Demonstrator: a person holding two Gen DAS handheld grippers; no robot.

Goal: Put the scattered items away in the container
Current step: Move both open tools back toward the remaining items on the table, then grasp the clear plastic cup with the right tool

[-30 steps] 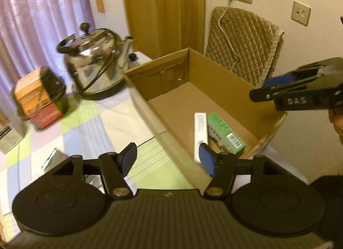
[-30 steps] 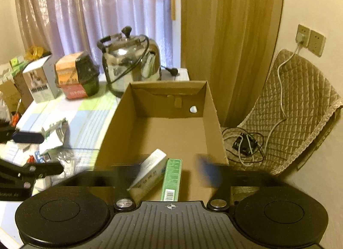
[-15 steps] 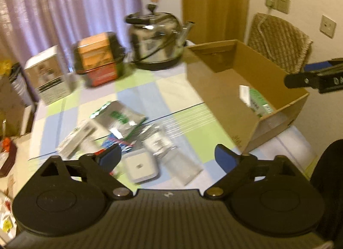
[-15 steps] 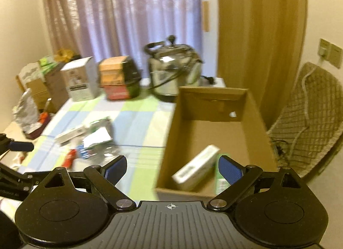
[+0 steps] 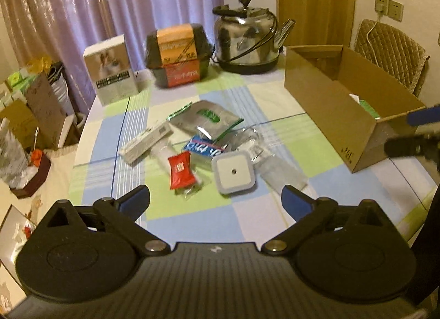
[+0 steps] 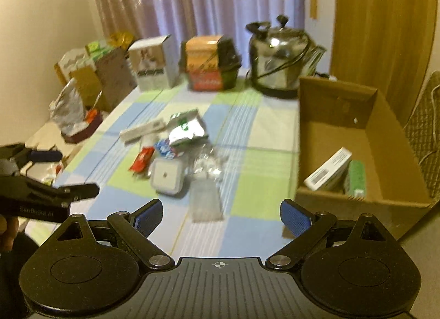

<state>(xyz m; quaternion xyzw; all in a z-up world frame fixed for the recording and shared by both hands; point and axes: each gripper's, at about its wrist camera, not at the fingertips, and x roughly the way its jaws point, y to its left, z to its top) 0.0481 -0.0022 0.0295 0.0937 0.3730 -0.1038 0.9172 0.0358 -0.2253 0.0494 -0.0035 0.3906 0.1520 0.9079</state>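
— What lies before you on the desk (image 5: 343,181)?
— Your left gripper (image 5: 216,200) and right gripper (image 6: 220,216) both hang with jaws wide apart, holding nothing. The scattered items (image 5: 203,143) sit at frame centre; the cardboard box (image 6: 365,137) stands at right.
— Anything crowding them?
— A kettle (image 5: 247,41) and two packages (image 5: 176,55) stand at the upper part, well apart.

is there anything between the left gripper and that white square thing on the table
Nothing visible does. The left gripper is open and aimed at the white square item, with only bare tablecloth between them. A red packet lies just left of it, a clear bag just right.
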